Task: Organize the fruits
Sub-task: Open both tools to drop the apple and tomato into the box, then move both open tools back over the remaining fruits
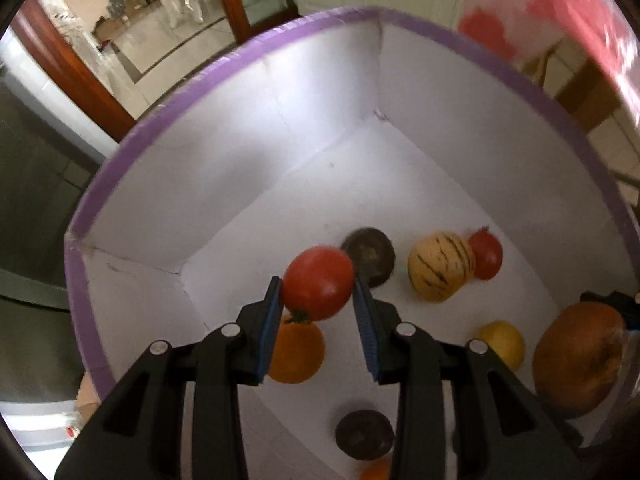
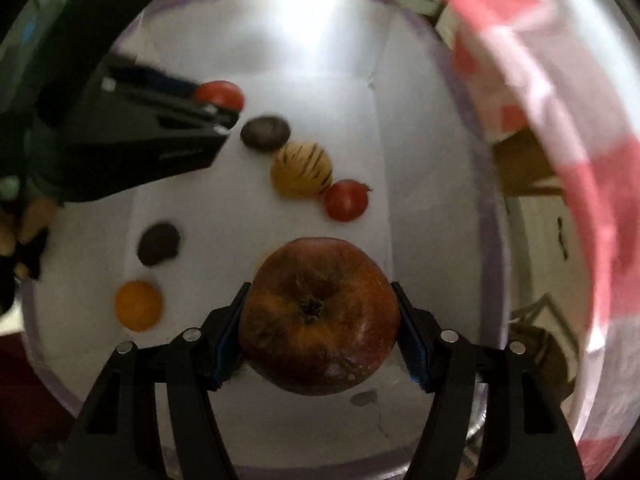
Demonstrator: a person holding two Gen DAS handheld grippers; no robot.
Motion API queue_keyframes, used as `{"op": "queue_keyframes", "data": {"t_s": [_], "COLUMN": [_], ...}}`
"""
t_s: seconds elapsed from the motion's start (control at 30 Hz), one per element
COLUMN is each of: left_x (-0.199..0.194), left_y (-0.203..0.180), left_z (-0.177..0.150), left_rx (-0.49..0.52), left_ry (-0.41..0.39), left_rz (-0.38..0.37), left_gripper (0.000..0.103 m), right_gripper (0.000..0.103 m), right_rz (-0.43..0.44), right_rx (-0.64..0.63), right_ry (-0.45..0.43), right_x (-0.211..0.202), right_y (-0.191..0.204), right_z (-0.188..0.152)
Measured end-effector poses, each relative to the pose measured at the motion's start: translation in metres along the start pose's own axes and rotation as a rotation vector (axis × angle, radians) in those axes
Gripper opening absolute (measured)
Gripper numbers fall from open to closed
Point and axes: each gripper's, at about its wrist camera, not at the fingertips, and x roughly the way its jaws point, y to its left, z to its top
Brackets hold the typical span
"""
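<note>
A white box with a purple rim (image 1: 168, 120) (image 2: 486, 208) lies below both grippers. My left gripper (image 1: 318, 294) (image 2: 220, 110) is shut on a red tomato (image 1: 318, 282) (image 2: 222, 94), hanging inside the box over an orange (image 1: 298, 350) (image 2: 138, 304). My right gripper (image 2: 320, 294) is shut on a large brown-red apple (image 2: 318, 316) (image 1: 580, 356) above the box floor. On that floor lie two dark fruits (image 2: 266, 132) (image 2: 158, 244), a striped yellow fruit (image 2: 302, 176) (image 1: 440, 272), another red tomato (image 2: 346, 200) (image 1: 486, 254) and a yellow fruit (image 1: 504, 344).
A red-and-white checked cloth (image 2: 560, 160) (image 1: 560, 0) hangs close on the right, outside the box. Beyond the far wall stand a wooden door frame (image 1: 72, 68) and a tiled floor. The far right corner of the box floor (image 1: 380, 168) holds no fruit.
</note>
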Motion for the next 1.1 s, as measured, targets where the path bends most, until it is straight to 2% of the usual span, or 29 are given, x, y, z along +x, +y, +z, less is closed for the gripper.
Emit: {"op": "queue_keyframes", "data": {"t_s": [0.07, 0.13, 0.2, 0.3, 0.4, 0.57, 0.7, 0.8, 0.87, 0.97, 1.03, 1.1], "left_x": [0.002, 0.004, 0.004, -0.003, -0.006, -0.026, -0.049, -0.078, -0.103, -0.151, -0.178, -0.201], "left_y": [-0.003, -0.001, 0.001, -0.002, -0.006, -0.009, -0.004, 0.001, -0.001, -0.023, -0.051, -0.09], "left_z": [-0.001, -0.002, -0.002, -0.004, -0.002, -0.001, 0.005, 0.017, 0.03, 0.054, 0.072, 0.092], "left_rx": [0.016, 0.009, -0.004, -0.012, 0.0, 0.008, -0.008, -0.056, -0.091, -0.102, -0.081, -0.032], "left_ry": [0.007, 0.016, 0.014, -0.004, -0.021, -0.106, -0.178, -0.259, -0.322, -0.439, -0.497, -0.533], "left_rz": [0.01, 0.01, 0.009, 0.003, 0.016, 0.056, 0.174, 0.305, 0.335, 0.281, 0.196, 0.093], "left_gripper": [0.038, 0.048, 0.066, 0.076, 0.08, 0.087, 0.088, 0.091, 0.095, 0.097, 0.101, 0.101], "right_gripper": [0.065, 0.066, 0.068, 0.079, 0.079, 0.079, 0.079, 0.079, 0.079, 0.084, 0.087, 0.087], "right_rz": [-0.016, -0.029, -0.011, 0.017, 0.043, 0.104, 0.181, 0.232, 0.22, 0.114, 0.022, -0.061], "right_rx": [-0.023, -0.035, -0.025, 0.001, 0.023, 0.034, 0.048, 0.068, 0.102, 0.192, 0.283, 0.375], "right_ry": [0.025, 0.029, 0.002, -0.028, -0.069, -0.196, -0.337, -0.493, -0.618, -0.765, -0.831, -0.852], "right_x": [0.005, 0.007, 0.002, -0.004, -0.012, -0.043, -0.086, -0.134, -0.173, -0.215, -0.239, -0.248], "right_y": [0.005, 0.011, 0.009, 0.002, -0.002, -0.005, -0.01, -0.023, -0.041, -0.078, -0.114, -0.145], "right_z": [-0.002, 0.001, 0.001, -0.005, -0.008, -0.016, -0.02, -0.024, -0.033, -0.054, -0.079, -0.1]}}
